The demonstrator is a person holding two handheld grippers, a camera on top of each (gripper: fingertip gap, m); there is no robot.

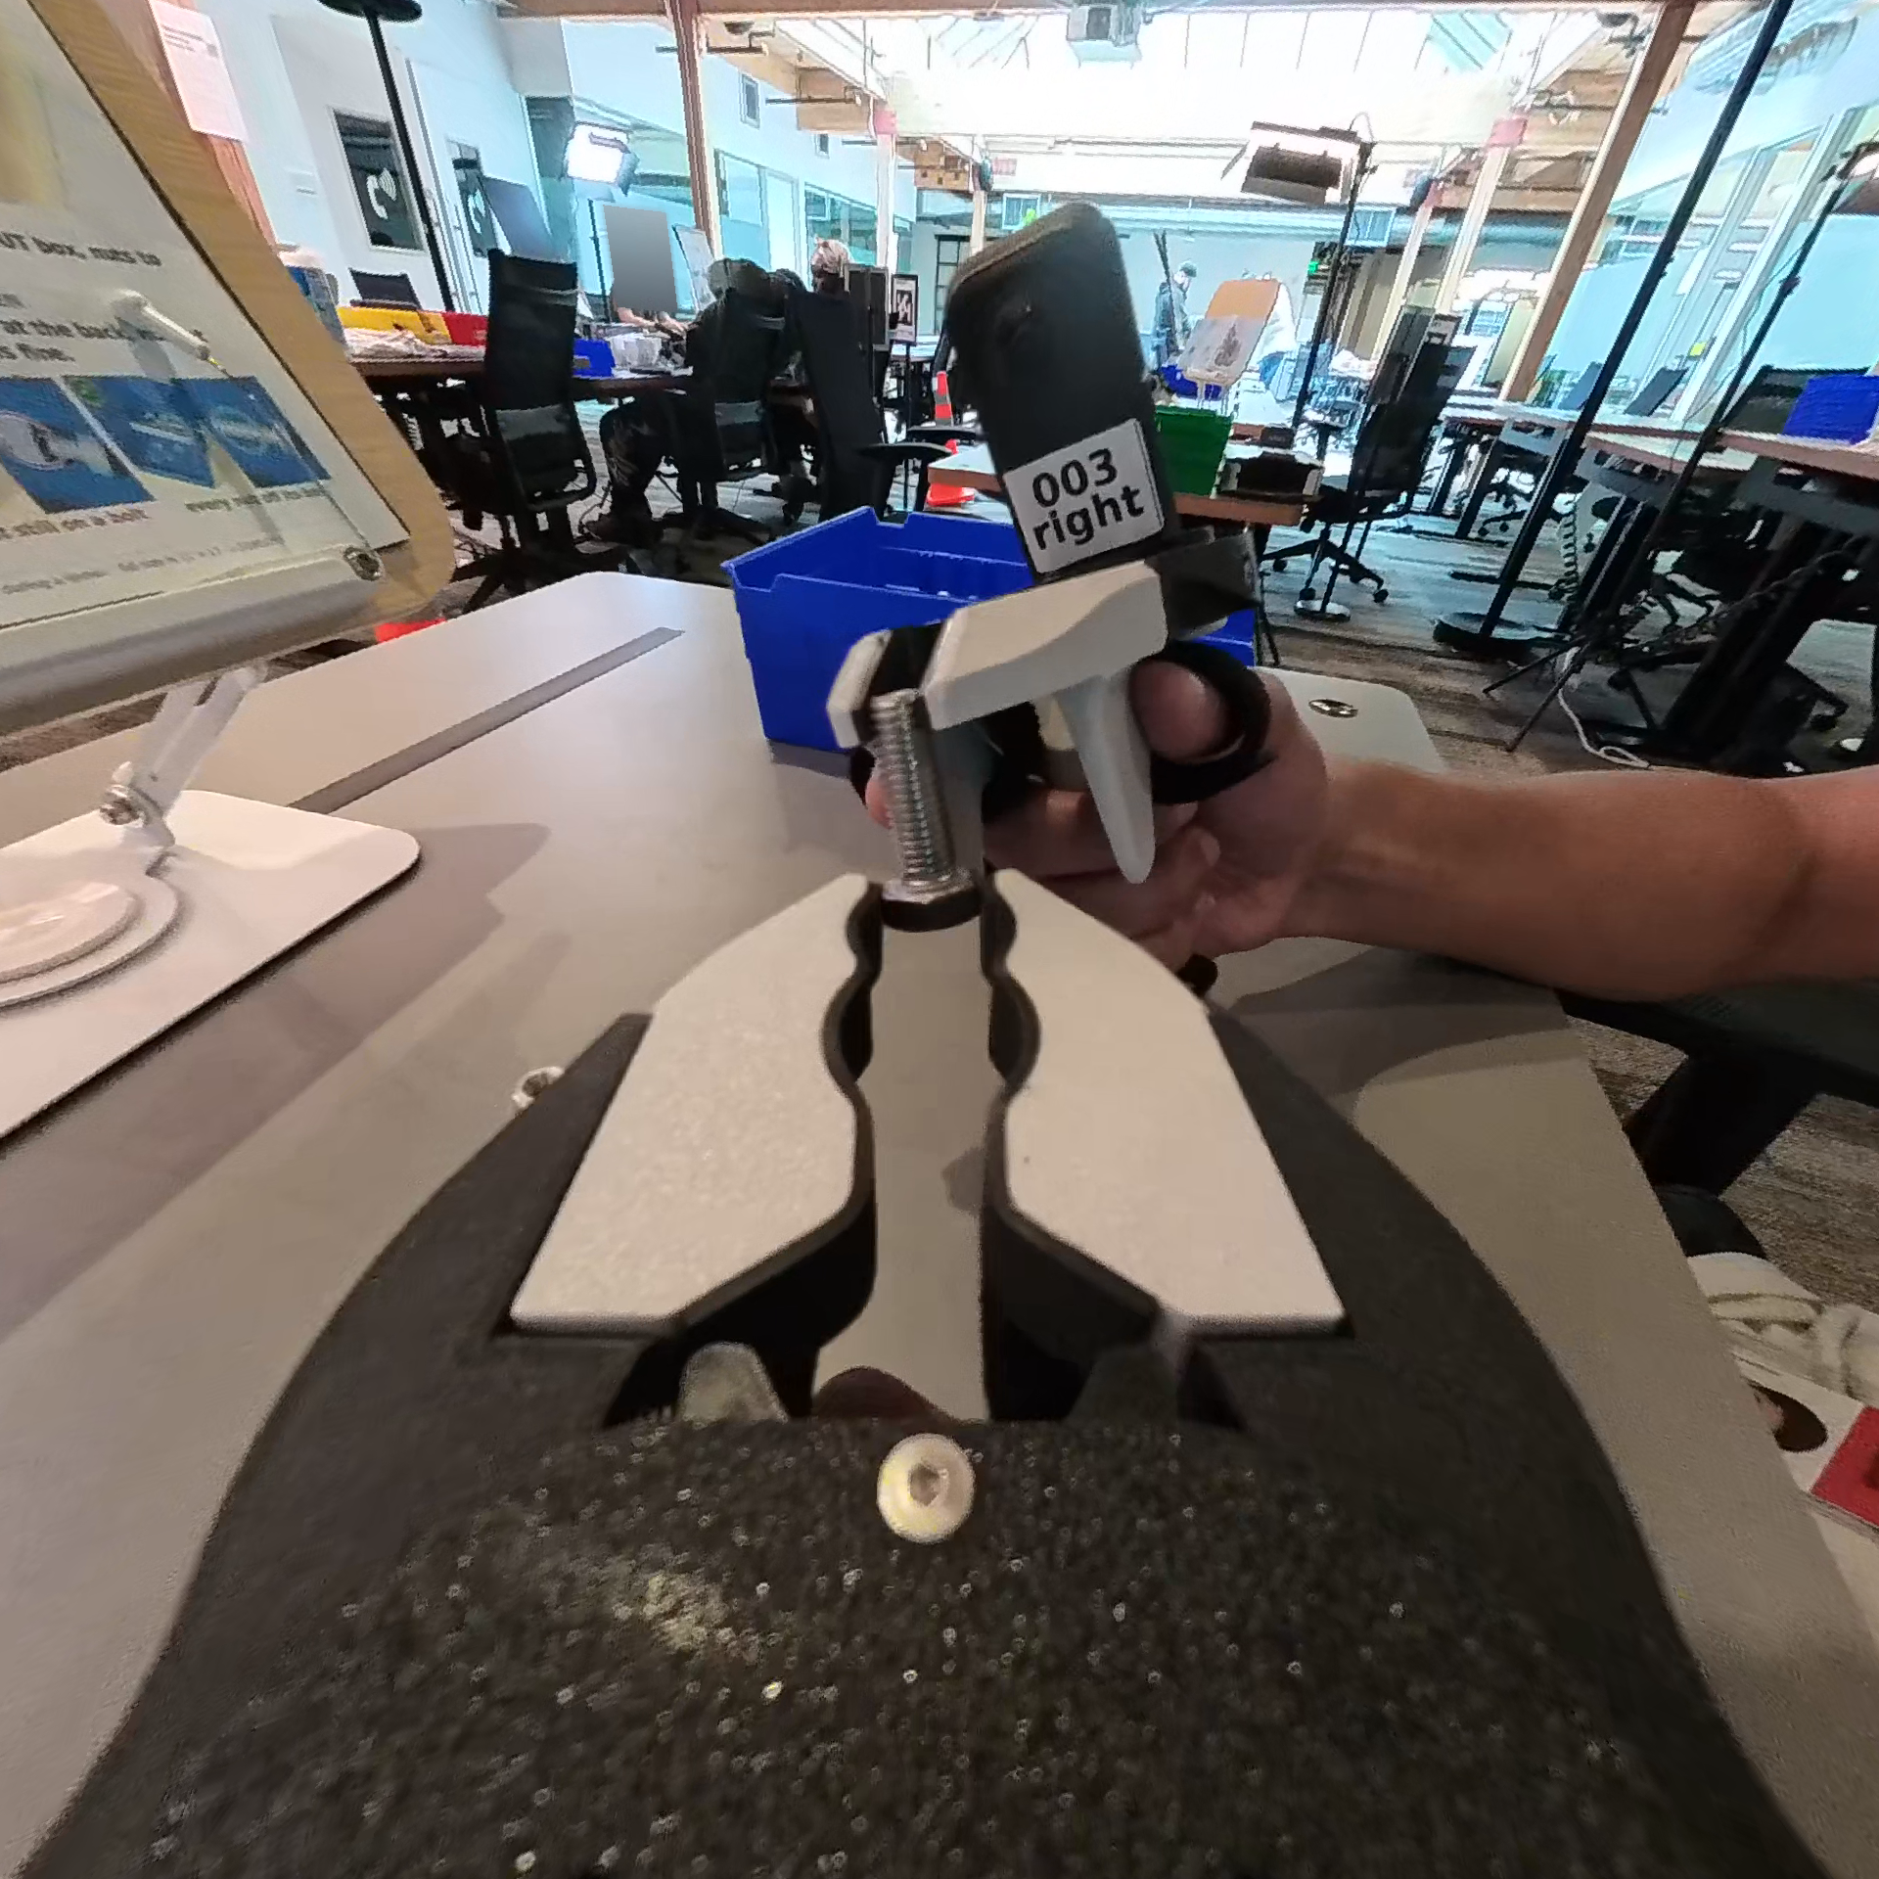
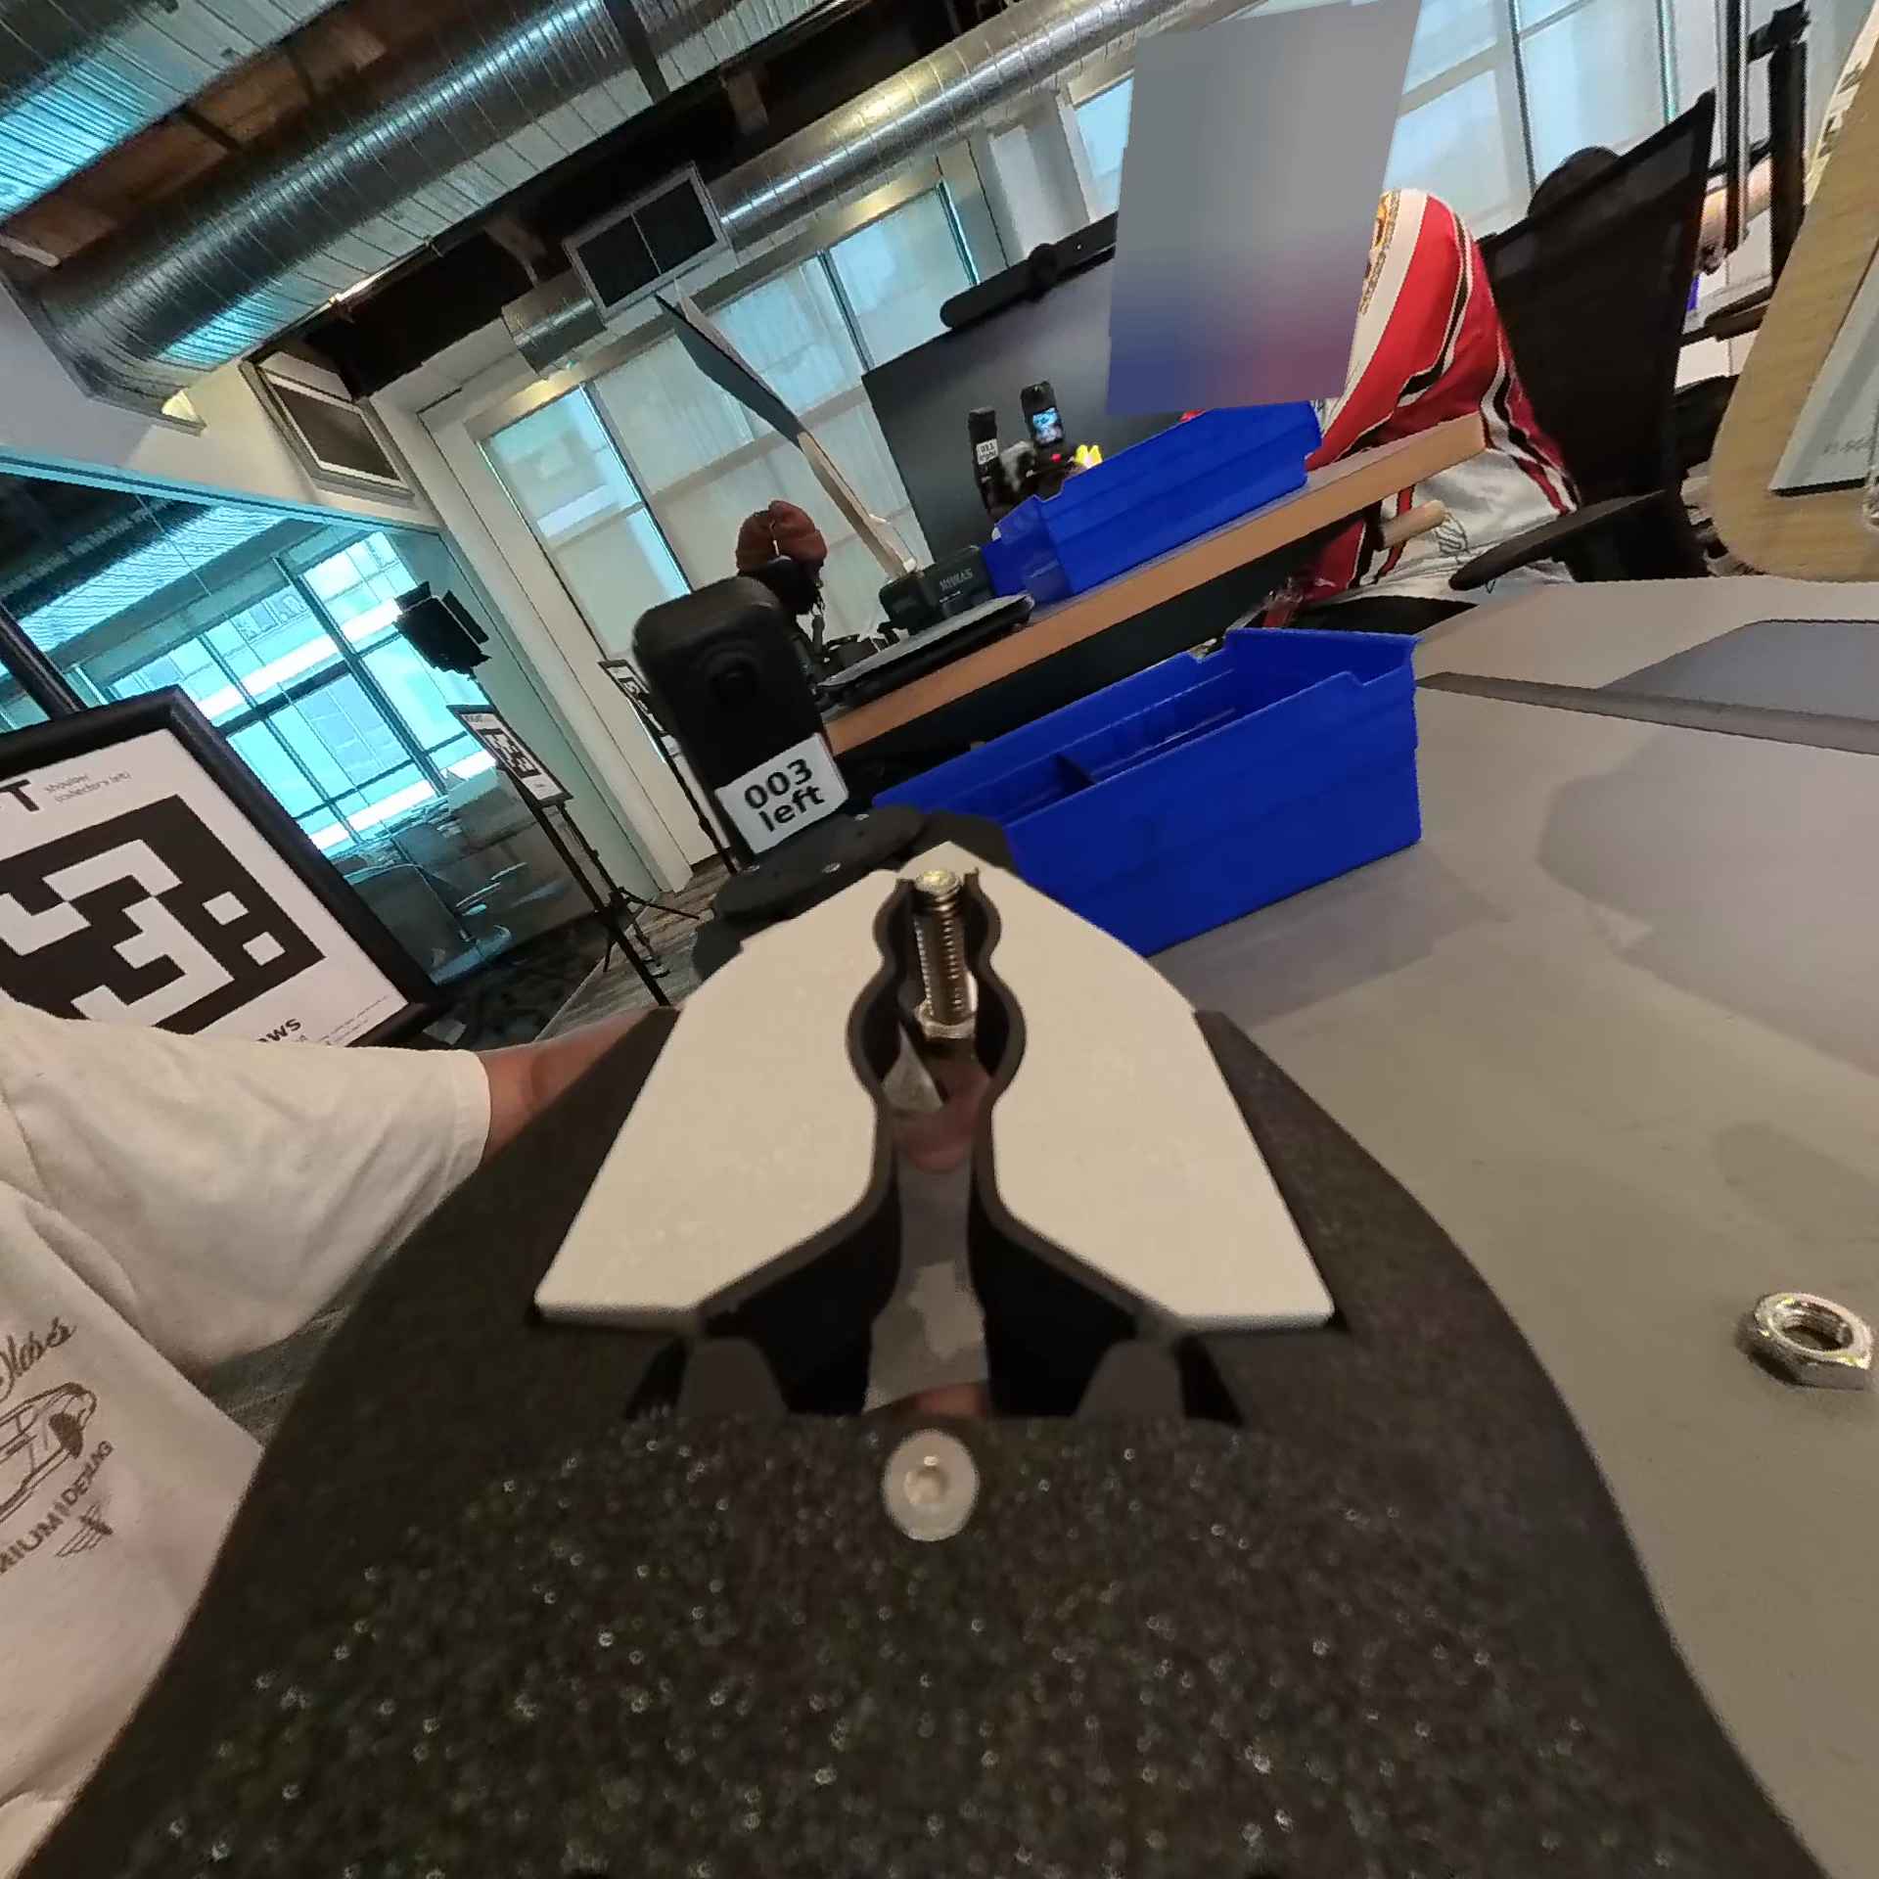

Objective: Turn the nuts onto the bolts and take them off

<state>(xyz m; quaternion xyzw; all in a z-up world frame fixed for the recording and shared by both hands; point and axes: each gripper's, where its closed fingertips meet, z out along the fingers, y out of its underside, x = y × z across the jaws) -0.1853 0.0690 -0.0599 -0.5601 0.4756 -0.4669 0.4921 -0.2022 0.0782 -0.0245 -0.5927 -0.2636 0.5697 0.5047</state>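
A silver bolt [image 1: 915, 783] stands upright above the grey table [image 1: 569, 773]. My right gripper [image 1: 900, 693] is shut on its threaded top end. My left gripper [image 1: 927, 900] is closed from below on the hex piece at its lower end; I cannot tell whether that is the head or a nut. In the right wrist view the bolt [image 2: 935, 956] lies in the gap of my right gripper [image 2: 937, 887], with a left fingertip [image 2: 908, 1083] behind it. A loose silver nut [image 2: 1805, 1340] lies on the table [image 2: 1525, 1017] to the right.
A blue bin [image 1: 813, 630] stands at the table's far side; it also shows in the right wrist view [image 2: 1220, 813]. A sign on a white stand [image 1: 203, 885] is at the left. A framed marker board [image 2: 132, 895] stands off the table. People sit at other desks. The grippers are tip to tip, or close to it. From the left gripper's tips to the loose silver nut [image 2: 1805, 1340] is close to 15 centimeters.
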